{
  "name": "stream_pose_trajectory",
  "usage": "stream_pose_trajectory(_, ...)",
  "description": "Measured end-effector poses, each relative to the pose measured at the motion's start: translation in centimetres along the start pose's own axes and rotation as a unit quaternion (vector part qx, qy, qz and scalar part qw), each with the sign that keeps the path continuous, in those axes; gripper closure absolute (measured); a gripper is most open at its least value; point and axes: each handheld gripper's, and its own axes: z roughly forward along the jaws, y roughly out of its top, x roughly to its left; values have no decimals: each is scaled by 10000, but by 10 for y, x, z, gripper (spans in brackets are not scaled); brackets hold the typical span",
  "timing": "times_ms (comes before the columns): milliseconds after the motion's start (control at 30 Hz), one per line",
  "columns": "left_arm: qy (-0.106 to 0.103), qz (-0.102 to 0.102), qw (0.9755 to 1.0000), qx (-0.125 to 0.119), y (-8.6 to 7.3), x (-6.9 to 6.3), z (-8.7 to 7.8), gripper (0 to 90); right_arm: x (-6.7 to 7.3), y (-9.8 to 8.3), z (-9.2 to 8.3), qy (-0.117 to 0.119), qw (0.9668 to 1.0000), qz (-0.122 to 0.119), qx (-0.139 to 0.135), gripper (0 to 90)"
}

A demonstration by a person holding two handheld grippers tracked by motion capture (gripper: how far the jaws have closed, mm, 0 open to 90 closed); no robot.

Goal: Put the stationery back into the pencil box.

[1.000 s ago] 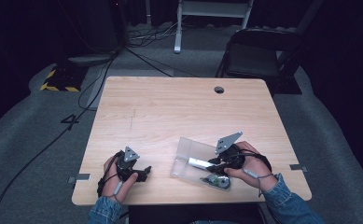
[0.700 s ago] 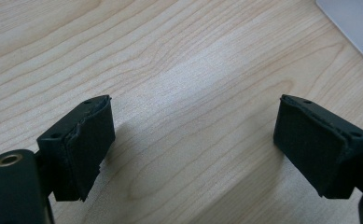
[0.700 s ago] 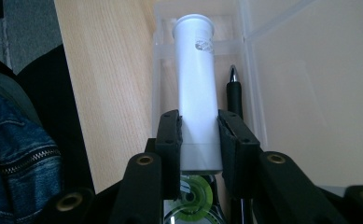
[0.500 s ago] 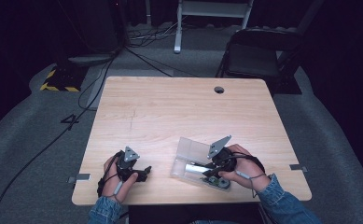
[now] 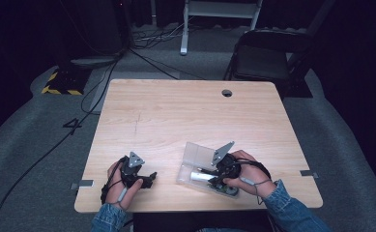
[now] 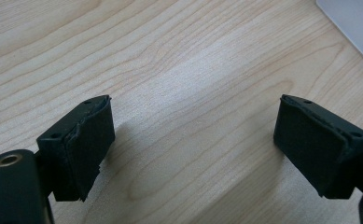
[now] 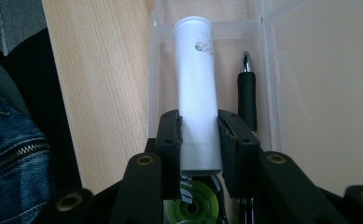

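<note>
The right gripper point(image 7: 198, 135), angled toward 9 o'clock, was clamped on a white tube point(image 7: 197, 93) inside the clear box point(image 5: 195, 157) at the table's point(image 5: 185, 116) 5 o'clock. The left gripper point(image 6: 193, 140) rested at 7 o'clock, jaws apart over bare wood.

Person w/ blue denim sleeves point(image 5: 292, 212), zip on jacket. Both grippers black: left gripper point(image 6: 193, 140), right gripper point(image 7: 198, 135); grey 3-cornered plates, brass-coloured screws, black foam-padded jaws.

light: table point(image 5: 185, 121) brightly lit, surroundings dark | shadows: soft | focus: high view slightly soft, close views sharp
</note>
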Motion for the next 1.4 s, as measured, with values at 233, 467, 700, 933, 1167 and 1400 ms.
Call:
stream_pose_trajectory(233,6,12,10000,4,0,0,0,128,0,-1,4,-80,9999,56,-55,718)
stream_pose_trajectory(467,6,10,10000,4,0,0,0,128,0,-1,6,-183,9998,-51,-45,712)
stream_pose_trajectory(700,6,9,10000,4,0,0,0,128,-2,-2,8,-258,9996,-42,-74,700)
stream_pose_trajectory(933,5,9,10000,4,0,0,0,128,-2,-2,9,-314,9995,-33,-59,708)
stream_pose_trajectory(1167,5,10,10000,5,0,0,0,128,-1,-3,12,-401,9991,-138,8,716)
stream_pose_trajectory(1400,-9,-8,10000,-4,0,0,0,126,0,-2,10,-400,9991,-65,-93,673)
